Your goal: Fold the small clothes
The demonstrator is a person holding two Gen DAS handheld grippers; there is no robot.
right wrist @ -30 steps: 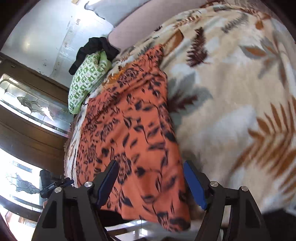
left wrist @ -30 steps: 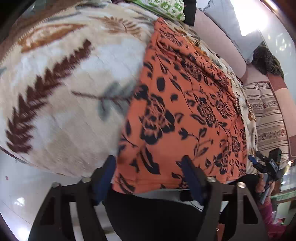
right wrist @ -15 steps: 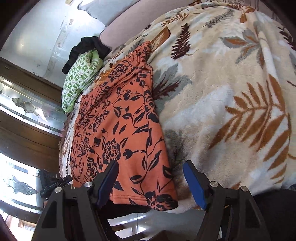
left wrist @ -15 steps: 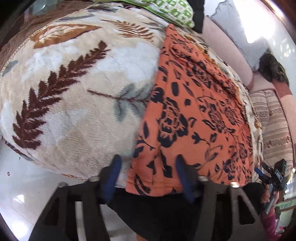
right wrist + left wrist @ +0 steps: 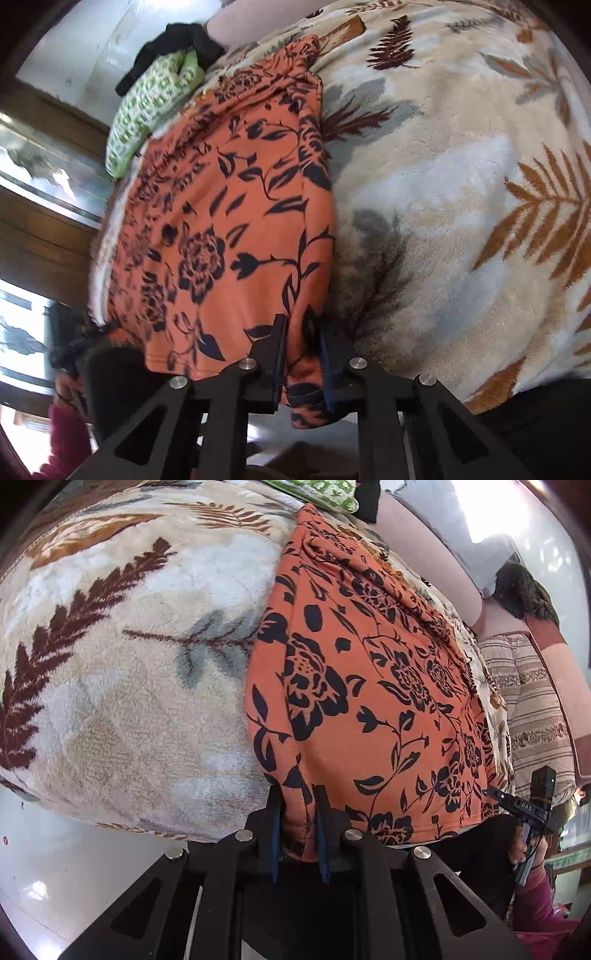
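Note:
An orange garment with a black flower print (image 5: 369, 686) (image 5: 229, 221) lies flat along a leaf-patterned blanket (image 5: 129, 664) (image 5: 461, 184) on a bed. My left gripper (image 5: 298, 797) has its jaws closing on the garment's near left corner, and the cloth is pinched between the blue pads. My right gripper (image 5: 301, 325) has its jaws closing on the near right corner, cloth bunched between its pads too. The other gripper (image 5: 532, 805) shows small at the lower right of the left wrist view, in a hand.
A green-and-white patterned cloth (image 5: 155, 103) and a black cloth (image 5: 173, 44) lie at the far end of the bed. A striped cushion (image 5: 532, 716) and a pink sofa back (image 5: 424, 561) stand beside the bed. Pale floor (image 5: 74, 856) lies below the near edge.
Both grippers stood open over the garment's near hem before; now both have closed on its near corners. The right one also came down and closer to the hem.

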